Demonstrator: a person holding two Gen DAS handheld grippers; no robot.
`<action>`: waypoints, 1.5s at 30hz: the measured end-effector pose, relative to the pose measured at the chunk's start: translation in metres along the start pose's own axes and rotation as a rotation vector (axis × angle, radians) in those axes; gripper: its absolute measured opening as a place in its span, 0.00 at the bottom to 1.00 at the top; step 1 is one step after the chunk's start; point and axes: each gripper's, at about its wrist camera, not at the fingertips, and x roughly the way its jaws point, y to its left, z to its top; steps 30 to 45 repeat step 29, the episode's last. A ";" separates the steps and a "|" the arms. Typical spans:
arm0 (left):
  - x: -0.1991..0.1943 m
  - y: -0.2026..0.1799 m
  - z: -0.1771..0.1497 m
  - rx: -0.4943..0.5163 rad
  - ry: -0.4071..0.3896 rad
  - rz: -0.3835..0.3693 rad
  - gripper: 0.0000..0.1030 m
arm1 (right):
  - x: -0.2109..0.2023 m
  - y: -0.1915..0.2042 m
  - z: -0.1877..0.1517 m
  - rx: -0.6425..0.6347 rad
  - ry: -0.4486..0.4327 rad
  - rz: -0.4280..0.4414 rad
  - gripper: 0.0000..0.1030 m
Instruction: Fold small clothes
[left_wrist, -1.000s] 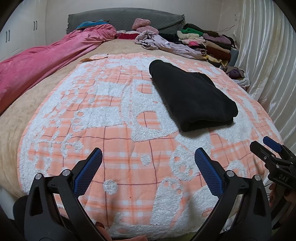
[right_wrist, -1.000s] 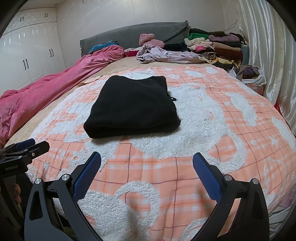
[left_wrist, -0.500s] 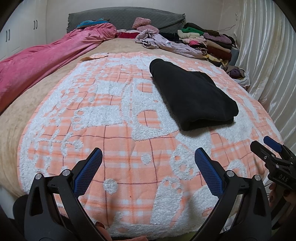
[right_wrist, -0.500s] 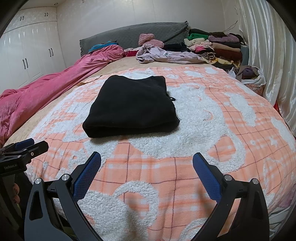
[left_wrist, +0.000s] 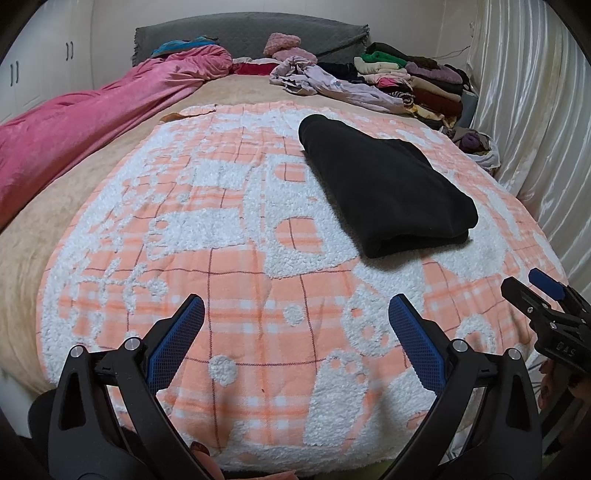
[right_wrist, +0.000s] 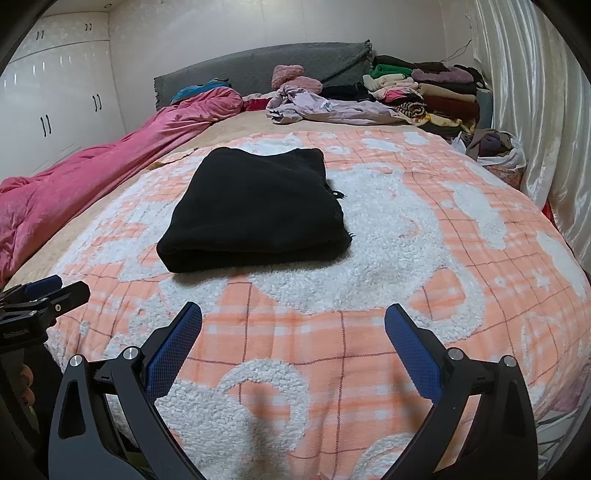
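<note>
A black garment (left_wrist: 388, 184) (right_wrist: 255, 210) lies folded into a thick rectangle on the orange-and-white plaid blanket (left_wrist: 221, 240) (right_wrist: 406, 258). My left gripper (left_wrist: 295, 317) is open over the blanket's near edge, well short of the garment, with nothing between its blue pads. My right gripper (right_wrist: 293, 321) is open too, its fingers spread in front of the garment's folded edge without touching it. Each gripper shows at the edge of the other's view: the right one (left_wrist: 543, 295) at the right, the left one (right_wrist: 48, 295) at the left.
A pink duvet (left_wrist: 85, 125) runs along the bed's left side. Loose lilac clothes (right_wrist: 325, 107) and a stack of folded clothes (right_wrist: 424, 88) lie near the grey headboard (right_wrist: 258, 66). A bag of clothes (right_wrist: 495, 147) sits by the curtain (right_wrist: 535, 110) on the right. White wardrobes (right_wrist: 55, 103) stand at the left.
Both views have barely shifted. The garment lies as before and both grippers stay open over the near edge of the blanket.
</note>
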 end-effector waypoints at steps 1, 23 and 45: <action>0.001 -0.001 0.000 0.003 0.003 0.001 0.91 | 0.001 0.000 0.000 0.002 0.000 -0.003 0.96; 0.012 0.123 0.032 -0.251 0.000 0.162 0.91 | -0.055 -0.229 -0.059 0.400 -0.049 -0.683 0.96; 0.020 0.271 0.064 -0.367 0.018 0.483 0.91 | -0.131 -0.388 -0.139 0.737 0.048 -1.045 0.96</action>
